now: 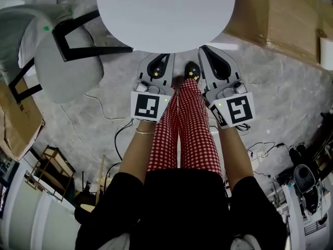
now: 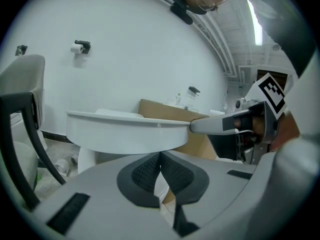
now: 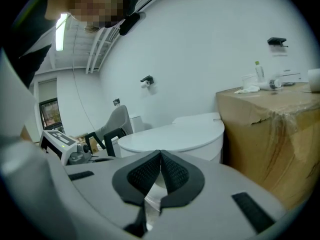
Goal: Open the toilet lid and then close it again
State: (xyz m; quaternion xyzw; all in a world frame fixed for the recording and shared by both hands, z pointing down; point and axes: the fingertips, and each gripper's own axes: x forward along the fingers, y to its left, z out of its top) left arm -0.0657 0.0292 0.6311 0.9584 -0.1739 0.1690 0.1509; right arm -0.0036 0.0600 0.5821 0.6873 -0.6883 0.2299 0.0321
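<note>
Left gripper (image 2: 160, 155): jaws shut, the dark ribbed pads meet at the tips with nothing between them. Right gripper (image 3: 160, 153): same state, pads together, empty.

Both grippers point at the near rim of the toilet lid (image 1: 165, 14). The lid lies flat on the bowl in the down position. In the head view the left gripper sits just short of the rim. The right gripper tip reaches the rim, and in the left gripper view it appears to touch the edge. No view settles contact for certain.

Surroundings: a grey chair (image 1: 67, 61) stands to the left of the toilet, a cardboard box (image 3: 272, 134) just to its right, and loose cables (image 1: 101, 108) run across the floor (image 1: 281, 87) beside the person's feet.

Hazards from this position:
- Shut jaws cannot take hold of the rim. A lift would rest on a tip hooked under the edge, and the smooth, curved plastic is likely to let it slip.
- A slip partway up would drop the lid onto the bowl with a slam.
- Lifting at one side only could twist the lid on its hinges.
- The box stands close enough to crowd the right gripper on the upswing.
- The cables are a trip risk if the person steps sideways.
</note>
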